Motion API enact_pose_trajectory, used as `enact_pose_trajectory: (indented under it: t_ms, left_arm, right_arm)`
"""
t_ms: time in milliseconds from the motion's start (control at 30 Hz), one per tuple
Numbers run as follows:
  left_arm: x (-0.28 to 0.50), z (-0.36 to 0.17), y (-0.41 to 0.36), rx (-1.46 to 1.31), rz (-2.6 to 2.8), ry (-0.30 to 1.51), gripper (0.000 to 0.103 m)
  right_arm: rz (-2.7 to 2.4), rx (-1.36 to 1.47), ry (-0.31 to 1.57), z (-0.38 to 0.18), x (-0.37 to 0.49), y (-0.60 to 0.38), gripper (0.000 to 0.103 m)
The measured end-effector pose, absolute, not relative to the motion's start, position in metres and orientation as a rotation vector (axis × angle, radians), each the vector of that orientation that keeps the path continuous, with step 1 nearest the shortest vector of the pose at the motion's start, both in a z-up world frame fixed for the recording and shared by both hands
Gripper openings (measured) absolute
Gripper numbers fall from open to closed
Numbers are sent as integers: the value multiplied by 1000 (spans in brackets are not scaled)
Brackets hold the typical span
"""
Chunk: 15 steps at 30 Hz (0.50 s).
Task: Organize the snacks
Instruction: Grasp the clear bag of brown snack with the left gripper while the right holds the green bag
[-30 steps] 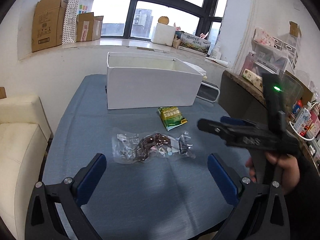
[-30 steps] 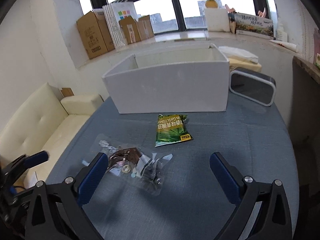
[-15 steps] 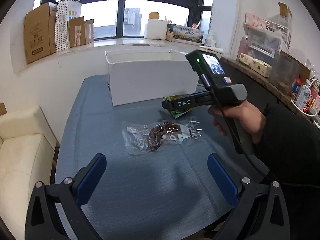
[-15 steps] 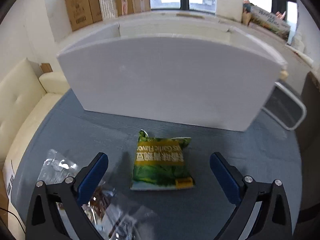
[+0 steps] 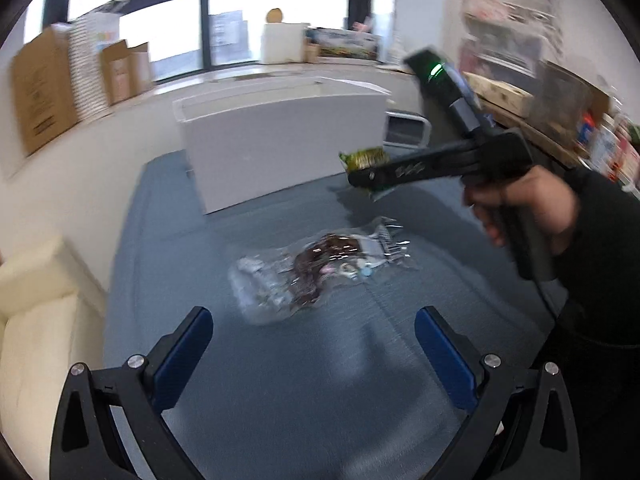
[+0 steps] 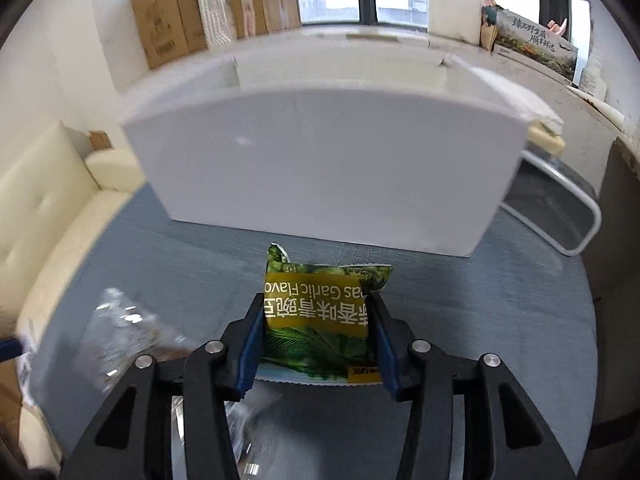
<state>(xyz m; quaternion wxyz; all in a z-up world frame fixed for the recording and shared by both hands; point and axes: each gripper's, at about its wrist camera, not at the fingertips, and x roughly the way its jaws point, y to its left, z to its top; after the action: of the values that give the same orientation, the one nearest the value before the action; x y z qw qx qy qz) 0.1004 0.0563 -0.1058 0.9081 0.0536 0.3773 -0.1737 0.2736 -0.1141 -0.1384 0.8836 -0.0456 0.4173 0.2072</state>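
Gripping a green snack packet [image 6: 320,316] by its two side edges, the right gripper [image 6: 316,340] has just closed its blue pads onto the bag, which sits squarely between them in front of a white box [image 6: 320,160]. From the left wrist view the packet [image 5: 362,160] appears raised off the blue tablecloth [image 5: 280,380], near the box's front wall [image 5: 280,152], with a person's hand [image 5: 532,204] around the tool's handle. The left gripper [image 5: 314,344] hangs over the table with its jaws spread wide and nothing between them. A clear plastic snack bag [image 5: 320,268] with dark contents lies flat on the cloth ahead of it, well short of the box.
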Motion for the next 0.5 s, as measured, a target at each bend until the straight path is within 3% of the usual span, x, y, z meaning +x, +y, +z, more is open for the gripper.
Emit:
enact_pose_trajectory:
  t_ms: [267,500]
  left_arm:
    - [152,-113,39,356,-619,809,103]
    - [200,-128,22,469,-825,886,103]
  right_arm:
    - [523,-57,782,-91,194,-160,52]
    - [511,9,785,-93,157,-179,52]
